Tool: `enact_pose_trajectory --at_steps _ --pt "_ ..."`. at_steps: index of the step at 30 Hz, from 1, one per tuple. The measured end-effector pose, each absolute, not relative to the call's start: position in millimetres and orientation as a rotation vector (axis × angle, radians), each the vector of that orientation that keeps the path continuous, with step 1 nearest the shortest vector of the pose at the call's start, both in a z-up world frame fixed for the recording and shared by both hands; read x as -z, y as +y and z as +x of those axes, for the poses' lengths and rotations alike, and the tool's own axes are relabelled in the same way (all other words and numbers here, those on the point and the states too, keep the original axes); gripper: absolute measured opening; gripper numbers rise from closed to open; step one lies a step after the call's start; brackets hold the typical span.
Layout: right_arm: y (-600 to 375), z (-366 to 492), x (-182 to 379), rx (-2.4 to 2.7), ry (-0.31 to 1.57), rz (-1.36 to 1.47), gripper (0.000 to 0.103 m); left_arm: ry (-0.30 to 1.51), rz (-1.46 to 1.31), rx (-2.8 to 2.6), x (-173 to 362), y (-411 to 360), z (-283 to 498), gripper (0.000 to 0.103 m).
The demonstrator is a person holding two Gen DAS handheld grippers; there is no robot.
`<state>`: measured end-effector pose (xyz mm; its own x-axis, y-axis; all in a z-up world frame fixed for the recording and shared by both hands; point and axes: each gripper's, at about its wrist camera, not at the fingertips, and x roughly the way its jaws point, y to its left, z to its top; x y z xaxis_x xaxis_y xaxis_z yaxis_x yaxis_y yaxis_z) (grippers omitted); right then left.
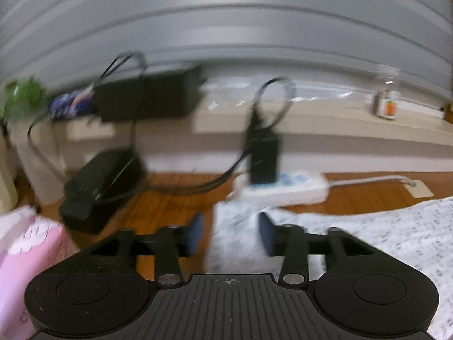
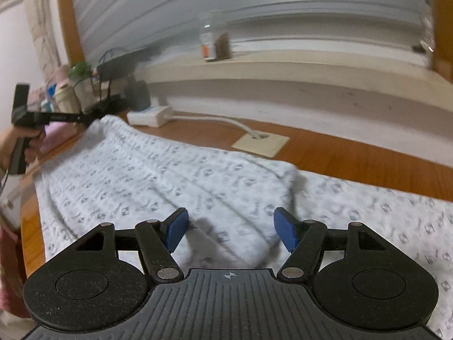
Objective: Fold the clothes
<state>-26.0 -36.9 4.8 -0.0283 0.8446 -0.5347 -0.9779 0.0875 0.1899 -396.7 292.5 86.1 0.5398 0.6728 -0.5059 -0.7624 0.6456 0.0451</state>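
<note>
A white garment with a small grey print (image 2: 158,181) lies spread over a wooden table (image 2: 354,158). In the right wrist view my right gripper (image 2: 230,229) hovers open over the middle of the garment, just left of a folded edge (image 2: 291,175). Its blue pads (image 2: 177,228) hold nothing. In the left wrist view my left gripper (image 1: 231,232) is open, and a corner of the garment (image 1: 235,223) lies between its blue pads (image 1: 195,233). The right wrist view also shows the left gripper (image 2: 56,117) at the garment's far left corner, held by a hand (image 2: 14,144).
A white power strip (image 1: 283,188) with a black adapter (image 1: 263,158) and cables lies just past the garment's corner. A black box (image 1: 99,187) and a pink box (image 1: 31,255) sit to the left. A jar (image 2: 213,38) stands on the window ledge. A beige plate (image 2: 262,143) lies on the table.
</note>
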Motion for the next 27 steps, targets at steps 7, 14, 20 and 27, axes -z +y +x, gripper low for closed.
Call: enact_pose_trajectory --at_steps 7,14,20,27 --pt "-31.5 -11.1 -0.9 -1.472 0.681 -0.199 0.067 0.477 -0.162 -0.622 -89.8 236.9 -313.2 0.068" --pt "-72.9 -24.6 -3.1 -1.488 0.624 -0.236 0.067 0.513 -0.117 -0.347 -79.0 183.3 -196.4 0.068" --pt "-121.5 -35.1 -4.9 -1.492 0.515 -0.320 0.064 0.592 -0.038 -0.219 -63.3 141.0 -119.3 0.068" --pt "-158.0 -42.8 2.8 -1.553 0.480 -0.364 0.036 0.639 -0.051 -0.201 -48.9 135.3 -93.0 0.068"
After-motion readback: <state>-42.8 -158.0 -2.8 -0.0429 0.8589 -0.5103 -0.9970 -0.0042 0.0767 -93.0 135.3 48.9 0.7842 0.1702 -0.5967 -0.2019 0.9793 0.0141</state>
